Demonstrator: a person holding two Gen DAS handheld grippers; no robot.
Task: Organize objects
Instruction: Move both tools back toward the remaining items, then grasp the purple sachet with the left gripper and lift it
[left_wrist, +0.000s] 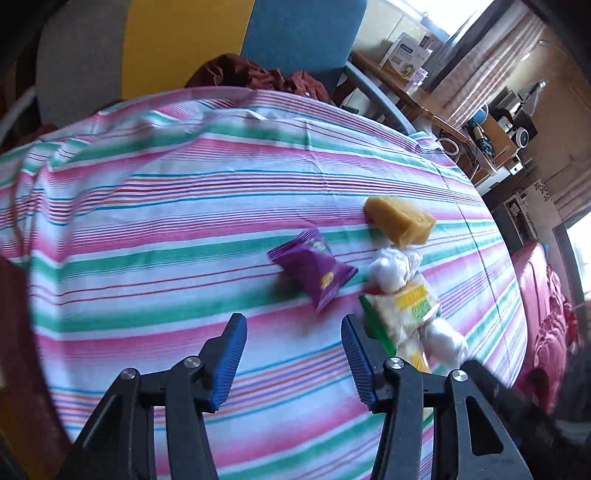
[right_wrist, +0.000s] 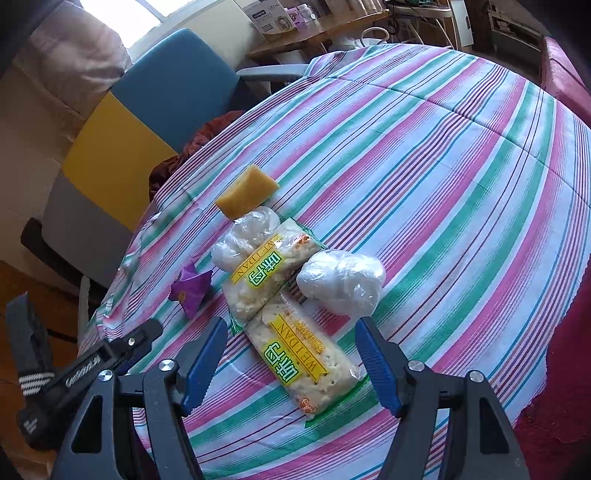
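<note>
On the striped cloth (left_wrist: 166, 221) lie a purple snack packet (left_wrist: 314, 271), a yellow sponge block (left_wrist: 399, 219), two white plastic-wrapped bundles (left_wrist: 393, 269) and two cracker packs (left_wrist: 402, 317). My left gripper (left_wrist: 293, 328) is open and empty, just short of the purple packet. In the right wrist view my right gripper (right_wrist: 290, 332) is open and empty, its jaws either side of the near cracker pack (right_wrist: 308, 365). Beyond it lie the second pack (right_wrist: 258, 277), a white bundle (right_wrist: 341, 282), another bundle (right_wrist: 242, 240), the sponge (right_wrist: 245, 192) and the purple packet (right_wrist: 190, 290). The left gripper body (right_wrist: 110, 354) shows at the lower left.
A blue, yellow and grey chair (right_wrist: 147, 110) stands at the table's far side with dark red cloth (left_wrist: 255, 74) on it. A wooden shelf with boxes (left_wrist: 406, 55) is behind. A red sofa (left_wrist: 546, 314) borders the table's right side.
</note>
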